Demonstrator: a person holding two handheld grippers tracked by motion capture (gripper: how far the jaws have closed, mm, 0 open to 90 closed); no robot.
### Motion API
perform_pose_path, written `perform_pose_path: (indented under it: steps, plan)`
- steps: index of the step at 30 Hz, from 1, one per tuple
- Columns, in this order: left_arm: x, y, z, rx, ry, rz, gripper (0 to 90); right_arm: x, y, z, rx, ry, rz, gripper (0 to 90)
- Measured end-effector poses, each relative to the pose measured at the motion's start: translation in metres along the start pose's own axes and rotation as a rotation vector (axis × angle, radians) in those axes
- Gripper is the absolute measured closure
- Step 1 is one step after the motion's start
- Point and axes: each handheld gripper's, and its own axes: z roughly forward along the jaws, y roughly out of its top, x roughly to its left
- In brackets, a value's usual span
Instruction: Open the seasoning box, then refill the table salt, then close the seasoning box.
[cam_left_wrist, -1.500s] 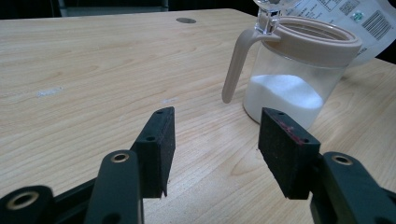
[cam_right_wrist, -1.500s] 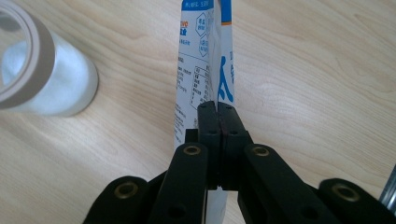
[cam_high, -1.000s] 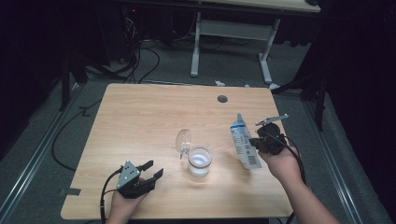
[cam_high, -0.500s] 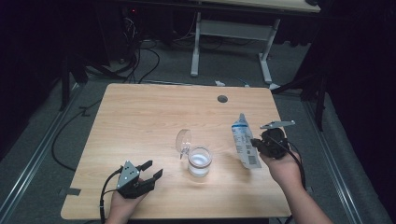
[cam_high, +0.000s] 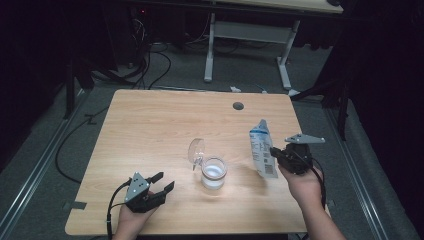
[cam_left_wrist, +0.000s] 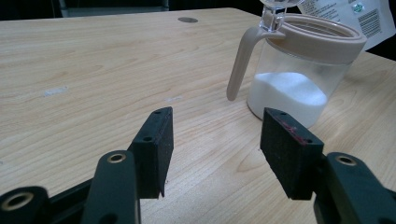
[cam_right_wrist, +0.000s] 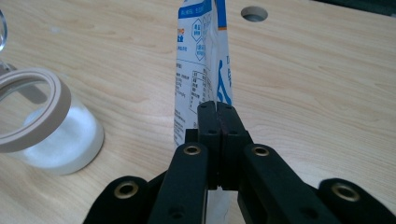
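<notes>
A blue-and-white printed bag stands upright over the table's right side, and my right gripper is shut on its edge. In the right gripper view the jaws meet at the gripper's tip, pinching the bag flat. A clear jar with a beige rim holds white powder at the table's middle, its round lid flipped up. My left gripper rests near the front left edge, open and holding nothing. In the left gripper view the jar stands ahead and to the right of the left gripper.
The wooden table has a round cable hole at its back right. Cables lie on the floor to the left, and another desk's legs stand behind. The jar sits left of the bag in the right gripper view.
My right hand has shifted slightly to the right and toward the near edge with the bag still held. The left gripper and the jar have not moved.
</notes>
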Motion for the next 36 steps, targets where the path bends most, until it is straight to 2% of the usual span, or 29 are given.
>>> perform_pose_path:
  steps: [10, 19, 30, 36]
  plan:
    - [0.001, 0.0, -0.001, 0.0, -0.003, -0.006, 45.1, -0.009, -0.014, -0.001, -0.121, -0.016, 0.04, 90.0]
    - [0.002, -0.001, -0.001, 0.003, 0.0, -0.009, 45.0, -0.016, -0.027, 0.007, -0.201, -0.016, 0.076, 90.0]
    - [0.003, -0.001, -0.002, 0.001, 0.007, -0.012, 45.0, -0.022, -0.041, 0.019, -0.33, -0.005, 0.128, 90.0]
    - [0.001, -0.001, 0.0, 0.005, 0.004, -0.005, 45.0, -0.023, -0.04, 0.033, -0.353, -0.006, 0.134, 90.0]
